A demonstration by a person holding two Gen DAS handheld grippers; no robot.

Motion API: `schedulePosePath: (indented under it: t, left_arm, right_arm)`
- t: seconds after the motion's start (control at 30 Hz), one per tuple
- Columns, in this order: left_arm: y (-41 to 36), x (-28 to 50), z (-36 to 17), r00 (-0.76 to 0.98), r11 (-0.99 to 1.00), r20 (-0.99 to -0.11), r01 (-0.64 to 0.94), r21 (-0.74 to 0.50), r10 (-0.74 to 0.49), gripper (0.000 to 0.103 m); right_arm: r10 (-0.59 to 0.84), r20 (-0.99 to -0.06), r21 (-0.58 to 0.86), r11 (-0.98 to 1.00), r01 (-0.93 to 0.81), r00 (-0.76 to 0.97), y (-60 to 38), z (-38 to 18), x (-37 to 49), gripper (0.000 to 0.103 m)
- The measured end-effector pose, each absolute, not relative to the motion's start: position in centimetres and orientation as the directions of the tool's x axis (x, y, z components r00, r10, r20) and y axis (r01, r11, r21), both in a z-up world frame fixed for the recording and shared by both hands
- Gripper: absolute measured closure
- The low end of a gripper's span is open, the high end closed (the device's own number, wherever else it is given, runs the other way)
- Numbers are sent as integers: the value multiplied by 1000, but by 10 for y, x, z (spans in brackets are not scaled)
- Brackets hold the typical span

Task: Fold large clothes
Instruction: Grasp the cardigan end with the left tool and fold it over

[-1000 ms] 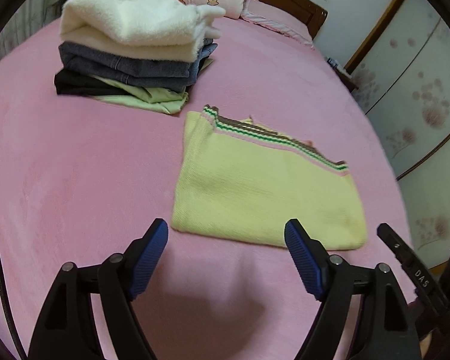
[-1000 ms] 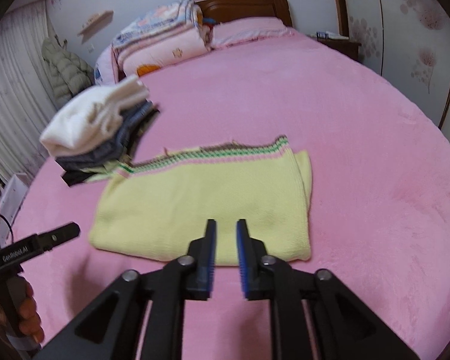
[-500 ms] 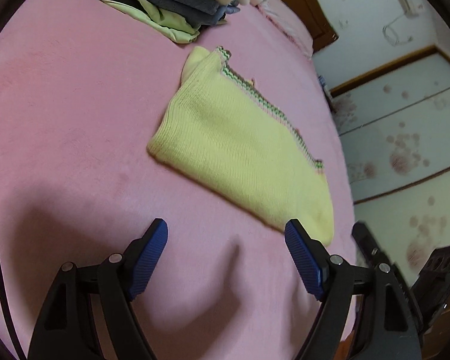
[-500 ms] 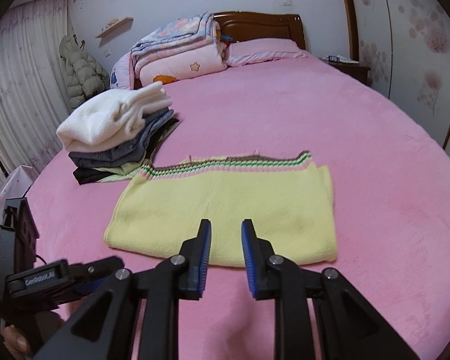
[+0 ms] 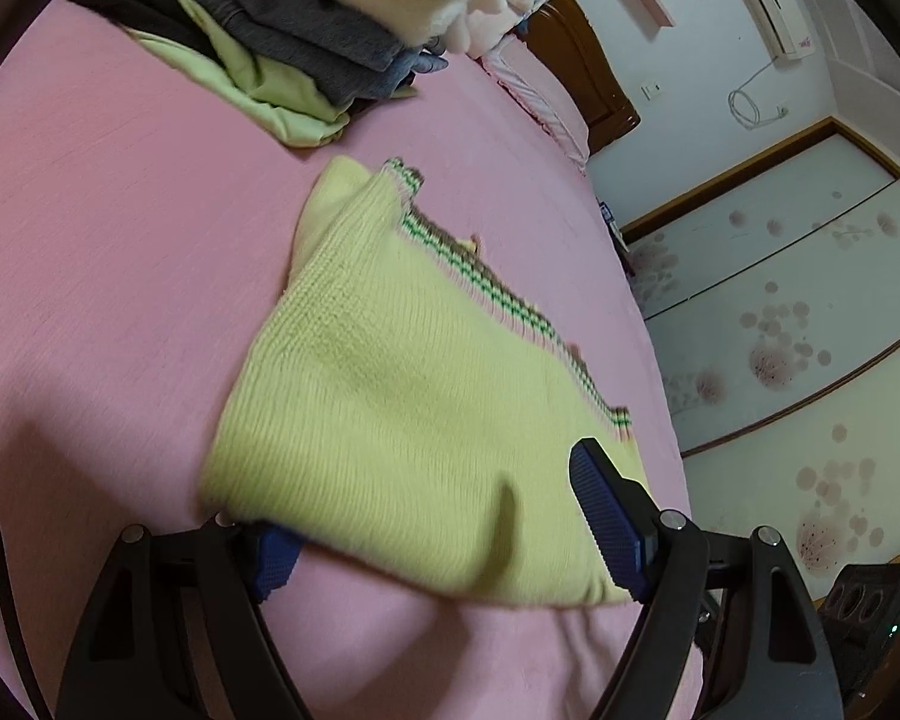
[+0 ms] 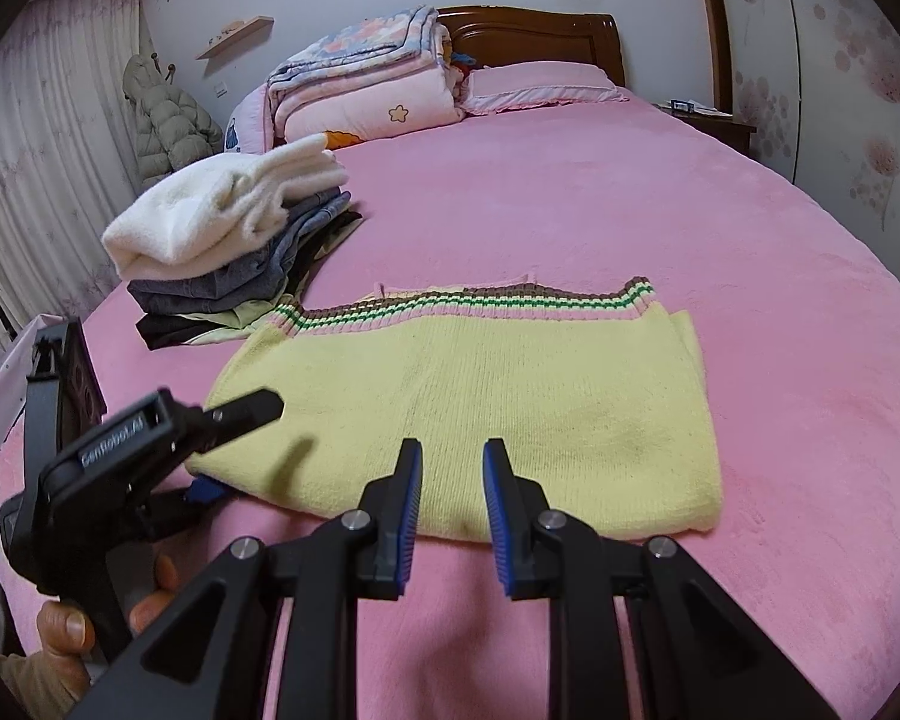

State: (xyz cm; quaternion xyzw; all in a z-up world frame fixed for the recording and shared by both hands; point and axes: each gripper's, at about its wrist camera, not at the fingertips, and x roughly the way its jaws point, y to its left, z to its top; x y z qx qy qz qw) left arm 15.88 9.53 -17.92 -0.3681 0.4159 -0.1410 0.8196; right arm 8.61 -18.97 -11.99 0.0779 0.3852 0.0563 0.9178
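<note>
The yellow knit sweater [image 6: 480,414] lies flat on the pink bedspread [image 6: 690,228], already folded into a rectangle, its striped hem [image 6: 468,305] along the far edge. A stack of folded clothes [image 6: 234,240] sits just beyond its far-left corner.

Left gripper [image 5: 444,525]: jaws wide apart, straddling the near-left corner of the sweater. One finger is slipped under the near edge; the other stands above the fabric. The pads are not pressing, so nothing is gripped.

Right gripper [image 6: 450,510]: jaws narrowly parted, empty, positioned at the middle of the near edge and not touching the knit as far as can be seen.

Step in hand, as judged: taking hold of the near edge for a further fold.

Next move calls for:
1. Close the left jaws on all layers at the corner.
2. Seat the right gripper on the near edge and close.
3. Lift both evenly and carry the edge toward the striped hem.
</note>
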Motion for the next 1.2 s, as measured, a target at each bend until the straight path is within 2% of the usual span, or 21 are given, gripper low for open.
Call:
schedulePosePath:
  t: [0.2, 0.37, 0.53, 0.6, 0.67, 0.77, 0.97, 1.2]
  left_arm:
    - [98, 168, -180, 643, 659, -542, -77, -749, -541, 24]
    - [103, 163, -180, 678, 640, -521, -96, -762, -518, 33]
    - [104, 153, -171, 727, 679, -515, -91, -729, -455, 34]
    - [103, 159, -171, 733, 688, -516, -92, -720, -443, 40]
    - [103, 162, -172, 731, 703, -535, -107, -703, -424, 65]
    - [100, 166, -170, 730, 725, -542, -94, -682, -415, 82]
    - [68, 161, -135, 767, 854, -538, 25, -519, -350, 87]
    - [38, 151, -105, 788, 901, -497, 162, -401, -363, 88]
  right_arm:
    - [157, -691, 173, 984, -50, 706, -184, -123, 109, 83]
    - [122, -705, 122, 991, -50, 698, -172, -127, 133, 83]
    - [136, -710, 136, 989, -55, 691, -163, -134, 145, 83]
    - [131, -714, 132, 990, -52, 687, -160, -137, 147, 85]
    - [127, -723, 127, 991, -50, 679, -157, -142, 148, 93]
    - [117, -735, 121, 992, -41, 668, -155, -149, 148, 98]
    - [125, -751, 139, 990, -30, 648, -158, -156, 145, 101]
    - [188, -759, 212, 977, -36, 624, -167, -161, 139, 103]
